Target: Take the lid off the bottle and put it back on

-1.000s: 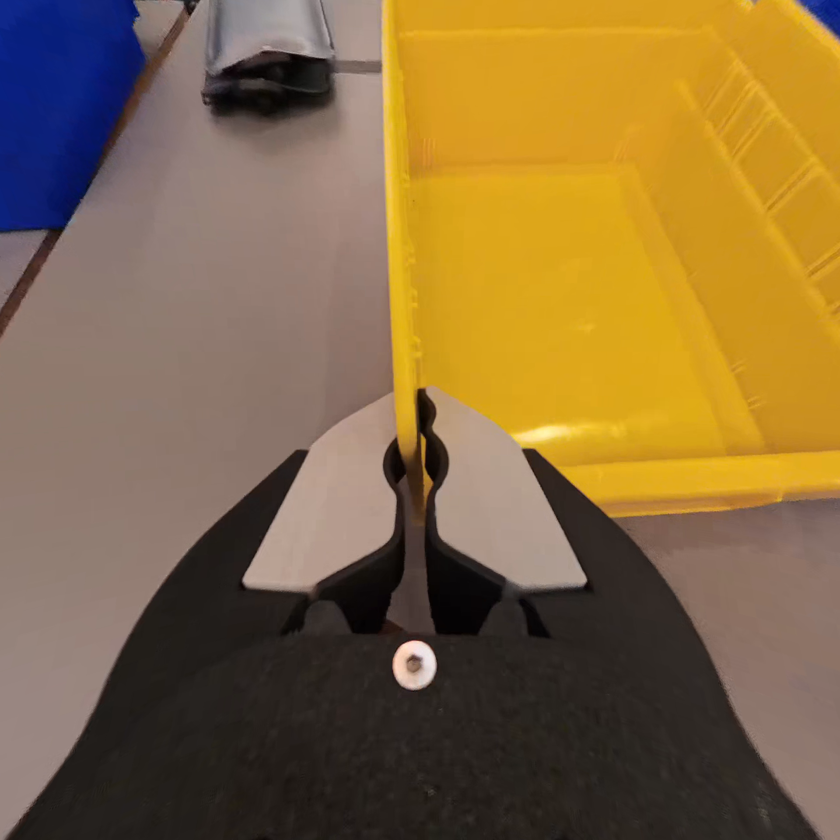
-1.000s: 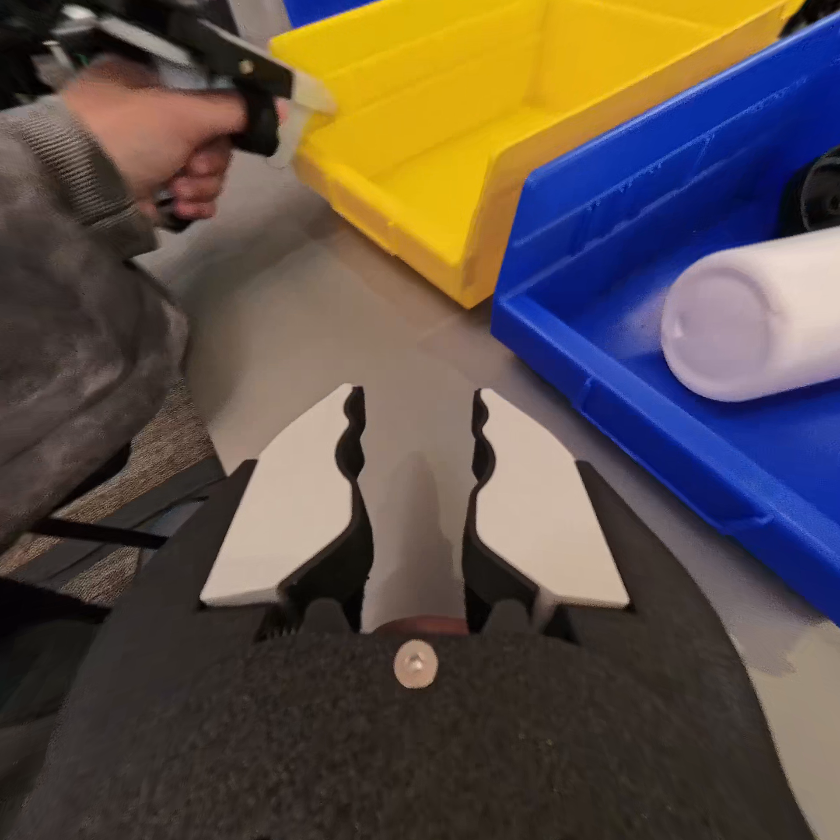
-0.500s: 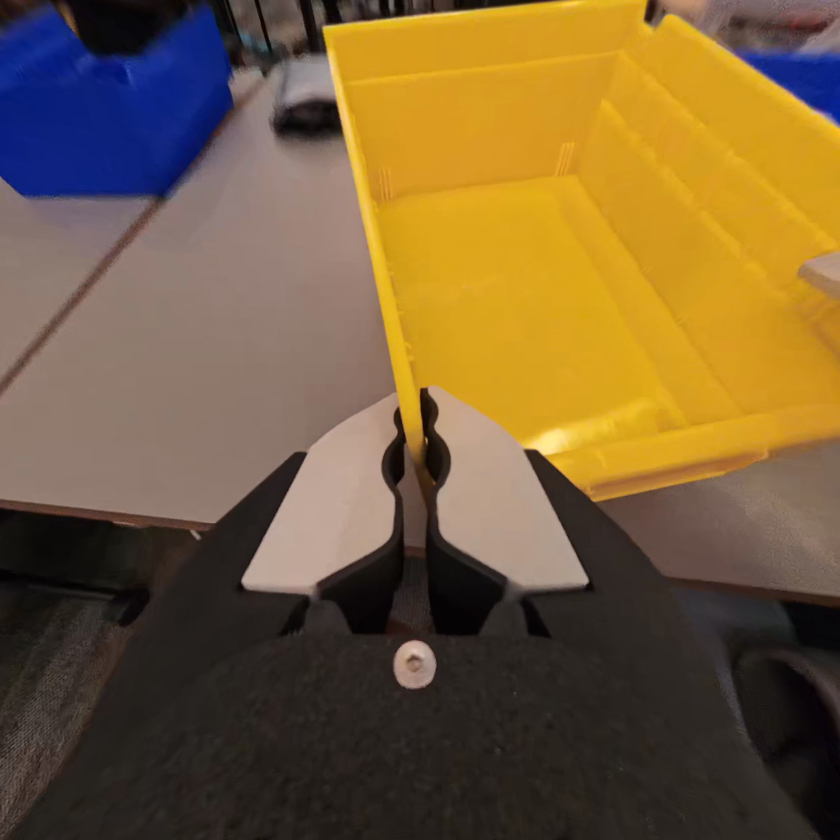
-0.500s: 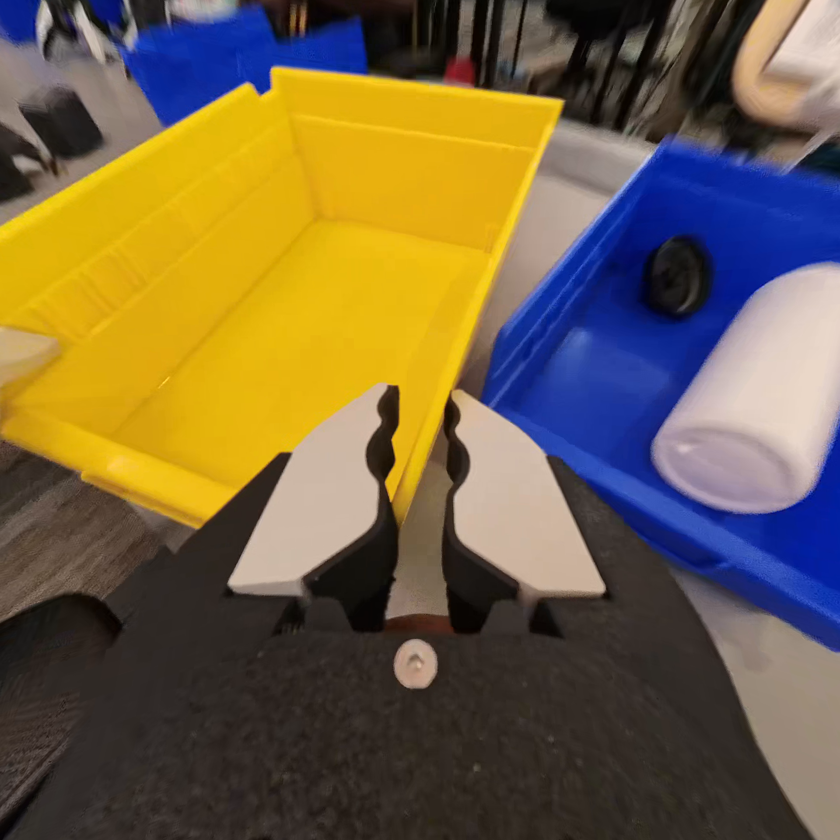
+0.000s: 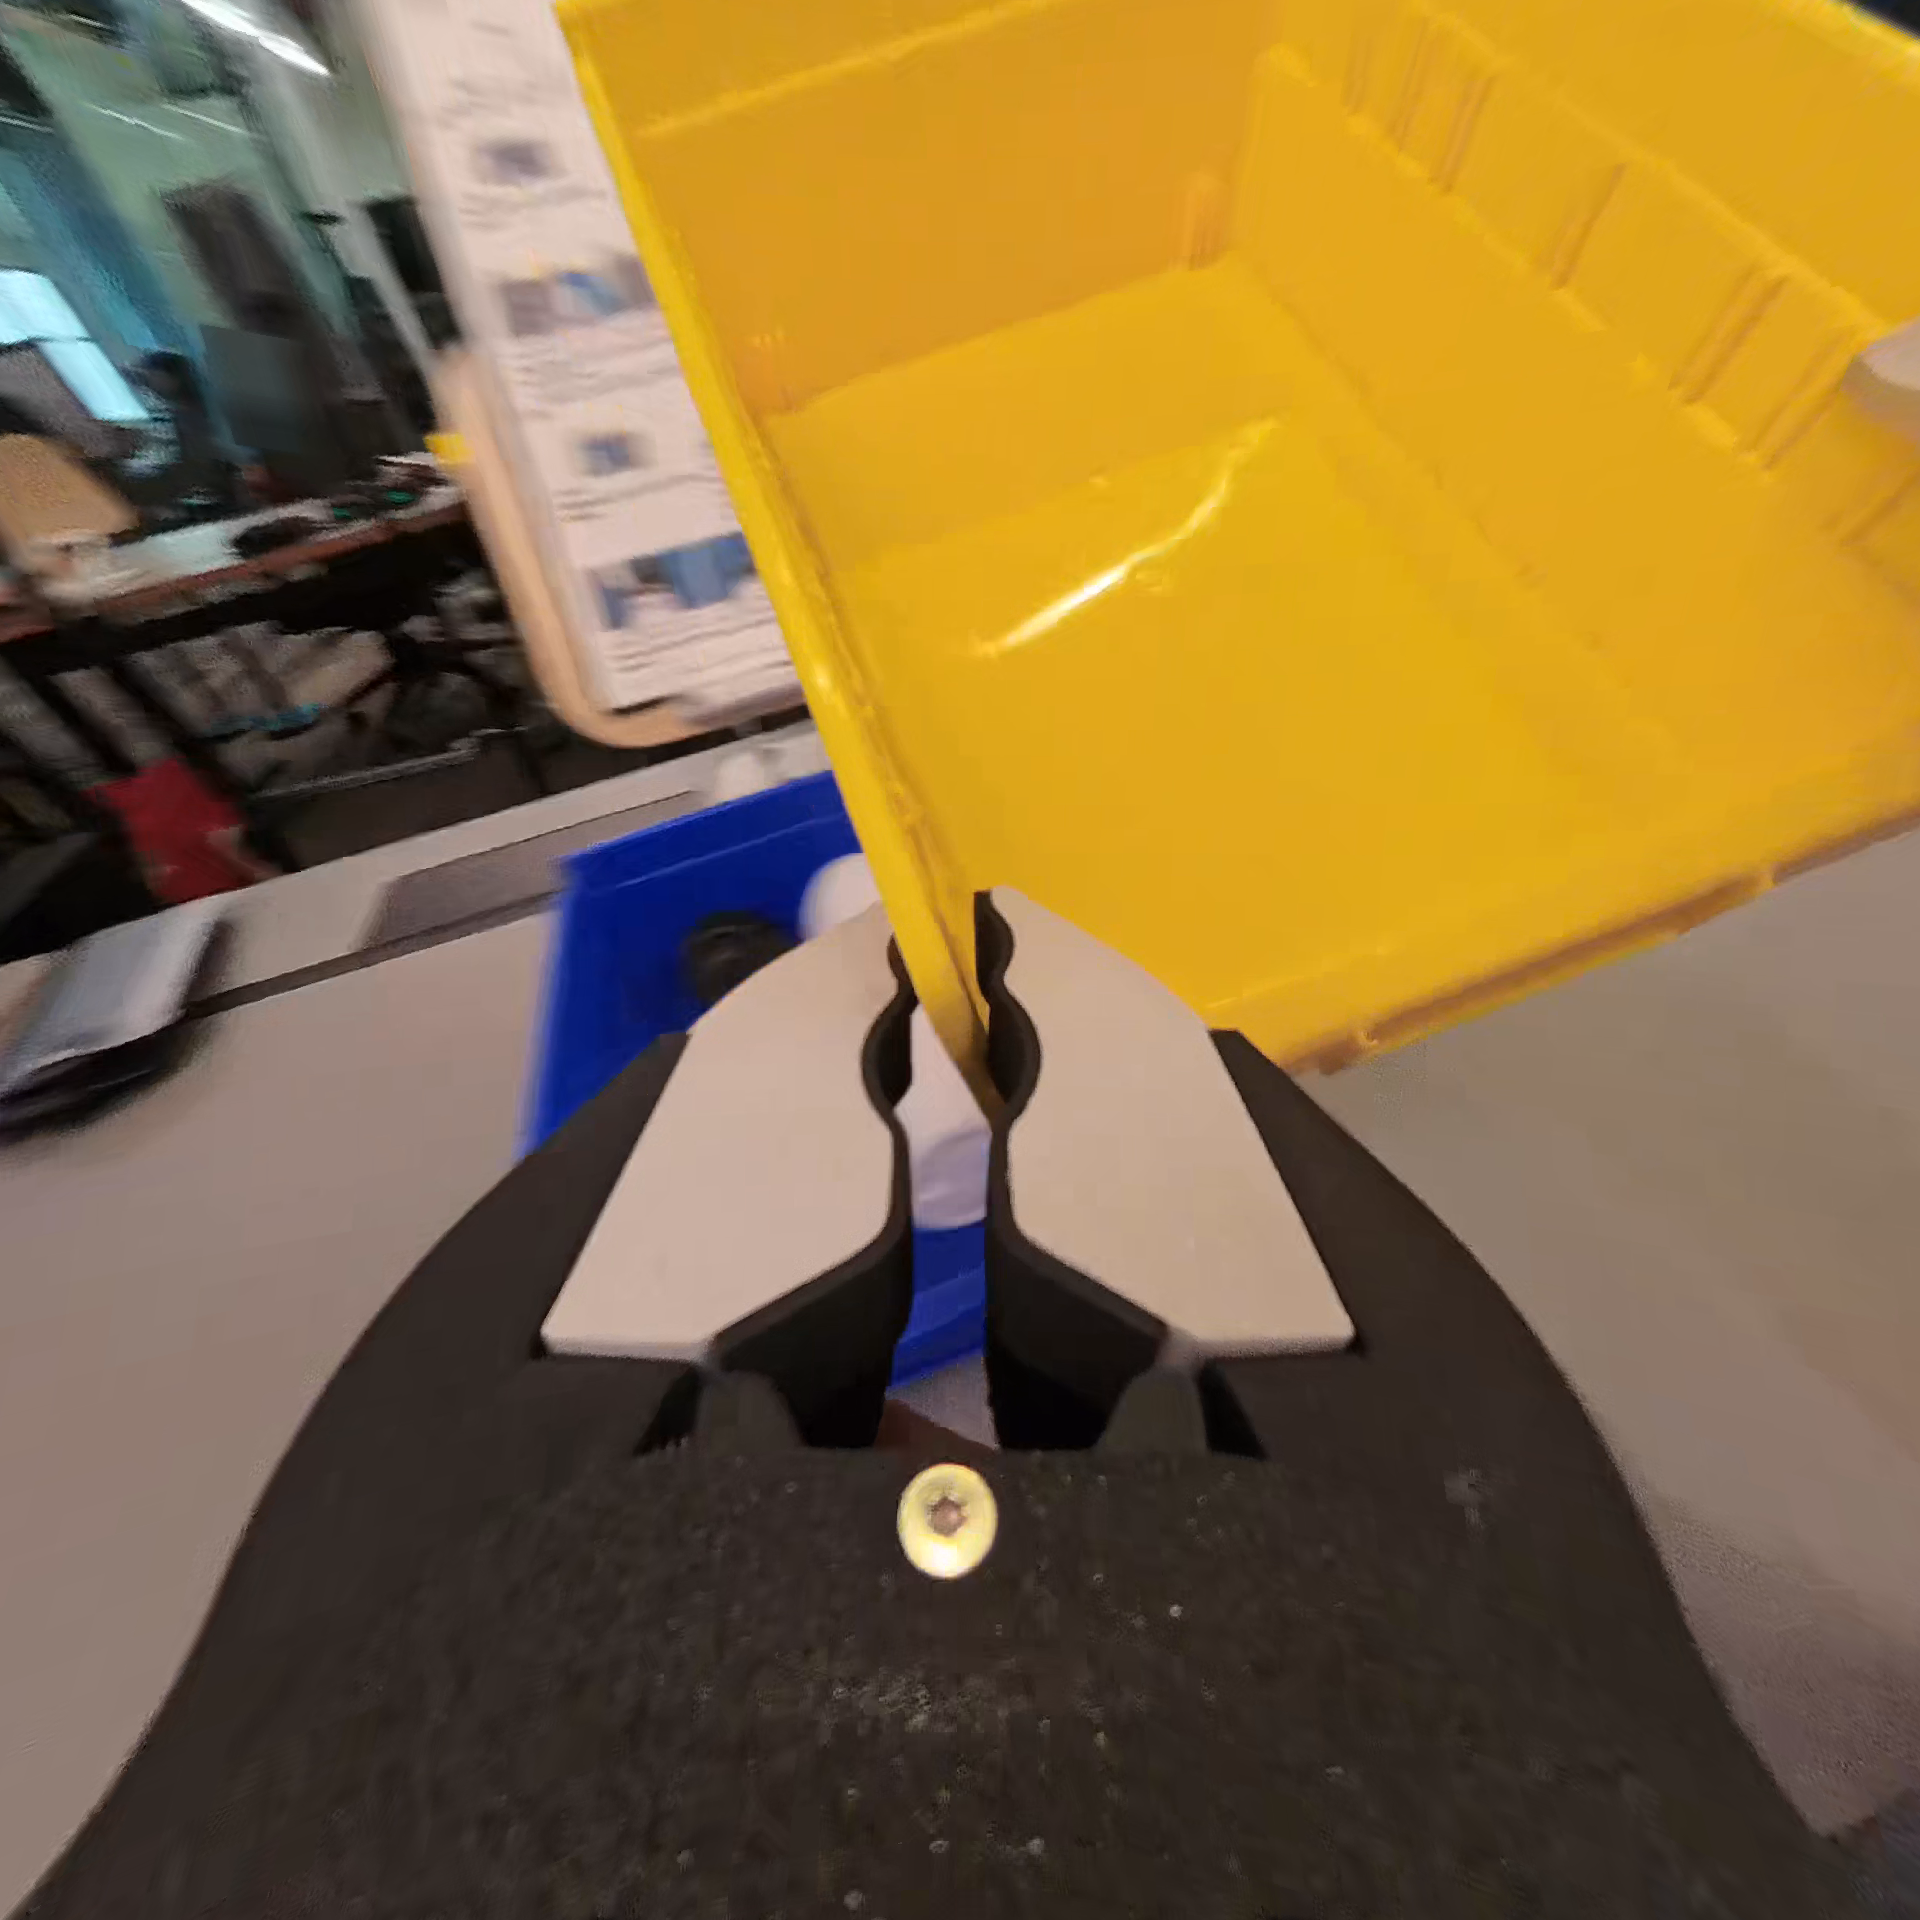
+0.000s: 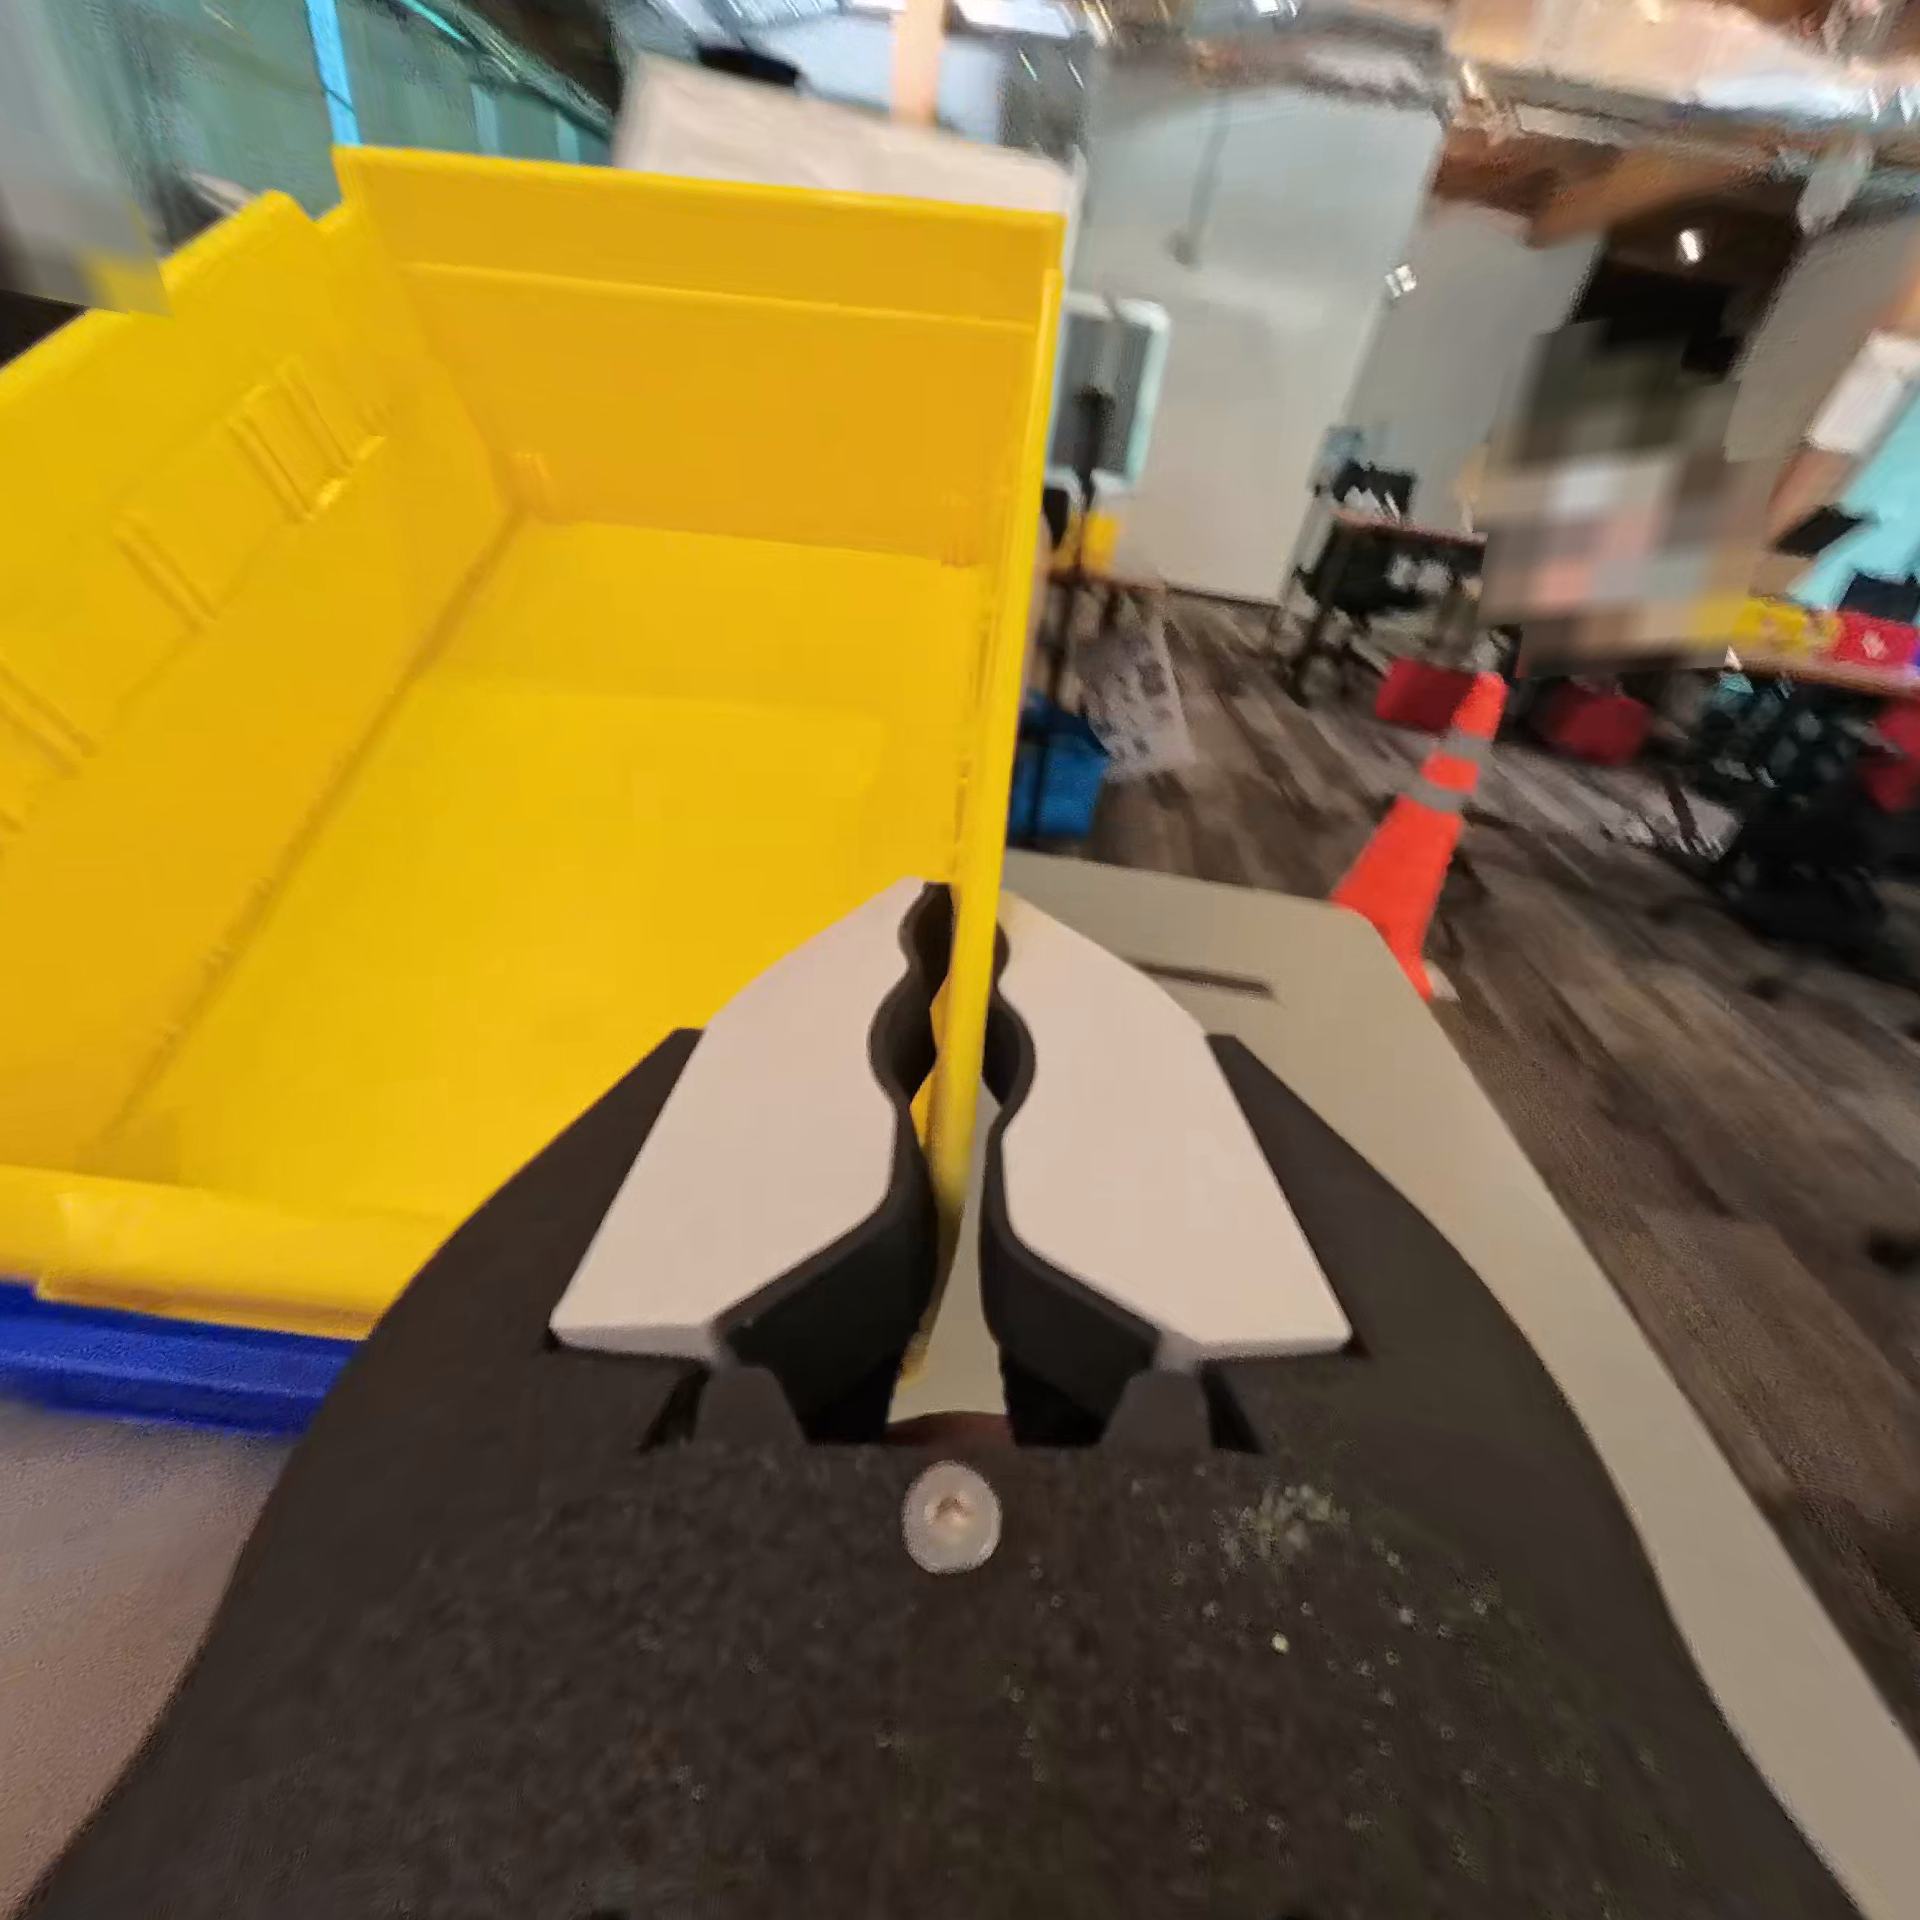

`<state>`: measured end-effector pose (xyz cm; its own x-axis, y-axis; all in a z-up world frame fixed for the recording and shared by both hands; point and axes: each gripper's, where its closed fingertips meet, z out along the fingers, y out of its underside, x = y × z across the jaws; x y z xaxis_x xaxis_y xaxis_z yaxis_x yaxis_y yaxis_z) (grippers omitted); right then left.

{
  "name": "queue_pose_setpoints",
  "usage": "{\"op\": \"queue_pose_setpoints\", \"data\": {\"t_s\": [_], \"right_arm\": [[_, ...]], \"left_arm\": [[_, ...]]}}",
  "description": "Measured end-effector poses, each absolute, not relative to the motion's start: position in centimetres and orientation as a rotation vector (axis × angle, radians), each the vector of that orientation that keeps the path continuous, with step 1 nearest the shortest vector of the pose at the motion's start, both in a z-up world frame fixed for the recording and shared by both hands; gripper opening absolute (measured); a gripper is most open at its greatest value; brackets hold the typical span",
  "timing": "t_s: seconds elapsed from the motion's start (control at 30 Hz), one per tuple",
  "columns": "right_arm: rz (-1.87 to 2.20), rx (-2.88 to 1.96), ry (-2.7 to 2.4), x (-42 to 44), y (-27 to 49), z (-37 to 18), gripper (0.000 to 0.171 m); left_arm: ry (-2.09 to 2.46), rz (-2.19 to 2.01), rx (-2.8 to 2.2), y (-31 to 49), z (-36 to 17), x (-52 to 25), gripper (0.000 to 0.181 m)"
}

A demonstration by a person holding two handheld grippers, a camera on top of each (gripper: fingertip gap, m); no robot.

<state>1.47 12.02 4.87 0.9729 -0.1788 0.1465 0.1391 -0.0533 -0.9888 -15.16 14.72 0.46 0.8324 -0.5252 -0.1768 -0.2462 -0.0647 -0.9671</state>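
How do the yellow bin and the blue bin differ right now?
The yellow bin is lifted and tilted, each side wall pinched by the left gripper and the right gripper; the blue bin sits flat on the table, ungripped. The yellow bin is empty; the blue bin holds a white bottle and a black round part. Both are open-topped plastic bins.

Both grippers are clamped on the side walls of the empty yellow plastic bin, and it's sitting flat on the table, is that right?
Not quite. The left gripper and right gripper do clamp opposite side walls of the empty yellow plastic bin, but it is lifted and tilted, not flat on the grey table. The left wrist view shows this.
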Motion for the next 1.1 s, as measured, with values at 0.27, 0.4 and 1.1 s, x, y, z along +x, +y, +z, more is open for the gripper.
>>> {"op": "queue_pose_setpoints", "data": {"t_s": [0.27, 0.4, 1.1], "right_arm": [[-0.31, -1.962, 0.31, 24.6, 9.9, -9.9, 0.003], [-0.28, -2.032, 0.416, 28.8, 8.5, -14.0, 0.003], [0.229, -1.886, -0.215, -4.6, 15.7, -7.3, 0.061]], "left_arm": [[0.858, -0.387, -1.88, 15.4, -12.0, 6.9, 0.007], [0.885, -0.433, -1.928, 14.0, -15.5, 10.6, 0.009], [0.472, -0.241, -2.129, 22.7, -14.4, -29.1, 0.071]]}}
